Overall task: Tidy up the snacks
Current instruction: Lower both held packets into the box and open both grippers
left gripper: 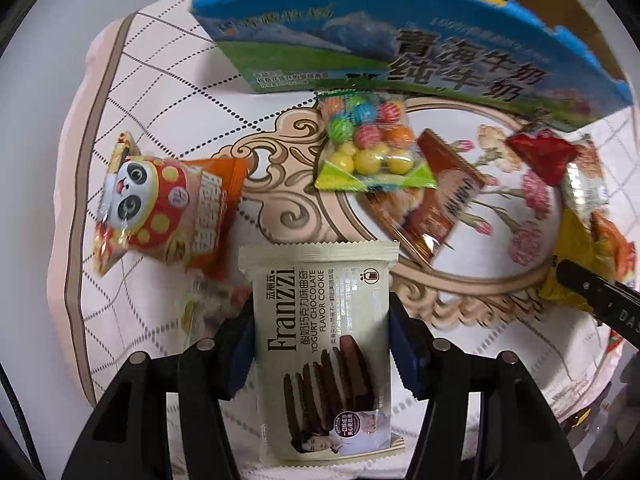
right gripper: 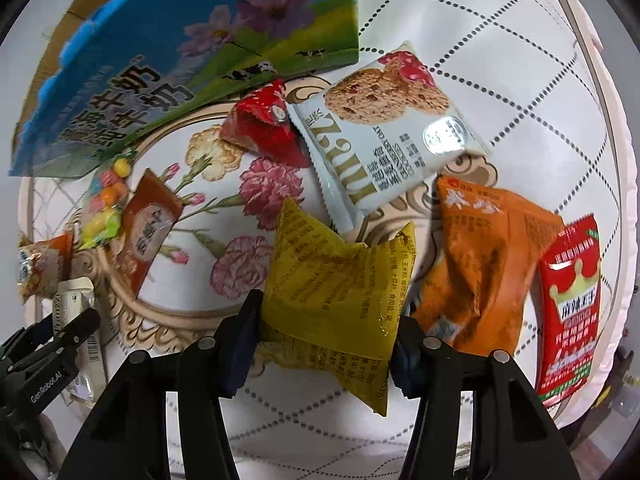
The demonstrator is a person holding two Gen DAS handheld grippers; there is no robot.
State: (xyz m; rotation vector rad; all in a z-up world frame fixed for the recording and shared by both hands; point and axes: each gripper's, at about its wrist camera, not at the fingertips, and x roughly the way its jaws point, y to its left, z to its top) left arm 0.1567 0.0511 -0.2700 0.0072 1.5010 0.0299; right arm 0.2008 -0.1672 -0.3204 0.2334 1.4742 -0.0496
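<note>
Here the left tool (left gripper: pixel 322 344) was clamped on the Franzzi cookie pack (left gripper: pixel 324 344), pads pressing its long edges, its long axis running toward twelve o'clock, where the milk carton box (left gripper: pixel 400 52) stood across the quilted cloth (left gripper: pixel 168 80). The right tool (right gripper: pixel 324 344) pinched the yellow snack bag (right gripper: pixel 336 292) between its fingers, the box at ten o'clock in its view. Judging by this, each held pack needed carrying up and over the box's near wall; the left hand looked nearer.
</note>
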